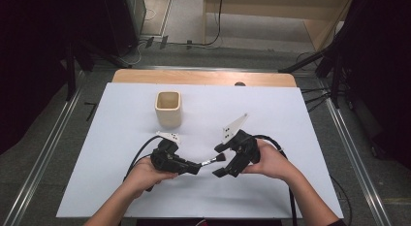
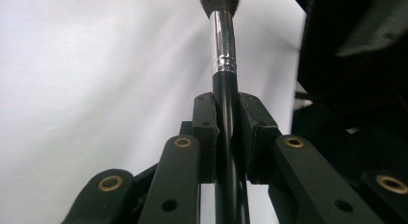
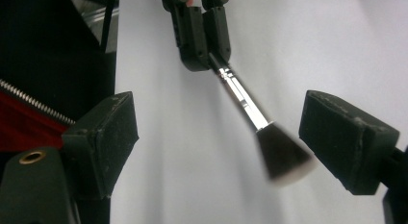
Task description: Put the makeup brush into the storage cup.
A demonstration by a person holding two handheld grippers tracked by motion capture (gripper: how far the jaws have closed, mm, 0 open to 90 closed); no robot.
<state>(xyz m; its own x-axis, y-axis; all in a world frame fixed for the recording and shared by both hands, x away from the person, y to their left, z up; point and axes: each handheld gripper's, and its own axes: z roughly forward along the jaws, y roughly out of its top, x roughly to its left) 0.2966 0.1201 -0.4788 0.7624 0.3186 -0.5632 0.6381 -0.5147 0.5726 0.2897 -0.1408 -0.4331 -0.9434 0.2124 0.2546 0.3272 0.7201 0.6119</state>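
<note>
Your left gripper [image 1: 195,167] is clamped tight on the black handle of a slim makeup brush with a shiny silver ferrule and a dark, pale-tipped bristle head [image 3: 284,159], so it's hanging in the air over the white table sheet [image 1: 291,187], bristles pointing toward 3 o'clock. Your right gripper [image 1: 219,164] is spread wide with nothing in it, and the bristle head sits between its pads [image 3: 103,142] without touching them.

It looks feather-light, with a stiff handle, a slick ferrule and soft bristles that'll squash if pinched. I'd grab the handle or ferrule, never the head. The beige squarish ceramic cup [image 1: 168,109] sits at 11 o'clock, well apart.
</note>
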